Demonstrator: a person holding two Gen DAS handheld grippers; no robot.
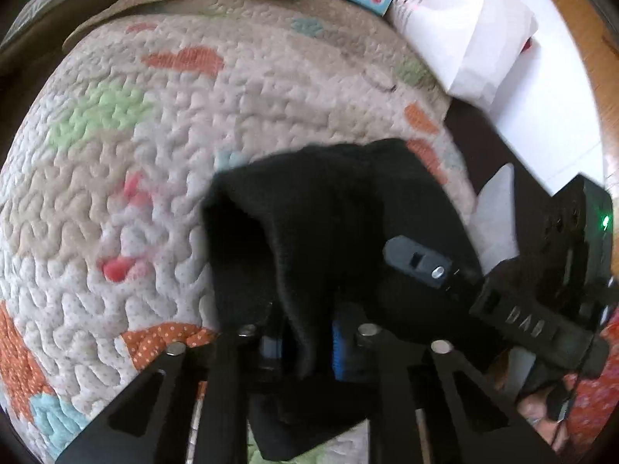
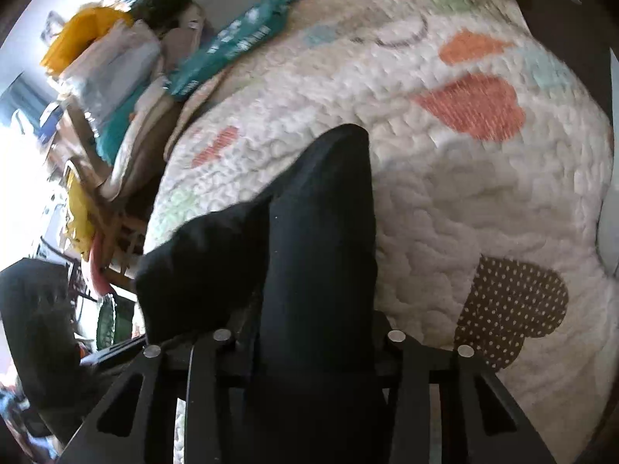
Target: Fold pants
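- Left wrist view: the left hand-held gripper (image 1: 305,344) points down at a quilt (image 1: 116,178) on a bed. Its jaws are pressed together on a fold of the black pants (image 1: 309,208), which rise from the jaws and drape forward over the quilt.
- The right hand-held gripper (image 1: 437,266) shows just to the right, against the same cloth.
- Right wrist view: the pants (image 2: 321,232) run up between the right hand-held gripper's (image 2: 309,348) fingers and cover them; I cannot tell whether they pinch.
- Teal packets (image 2: 232,46) lie at the quilt's far edge.
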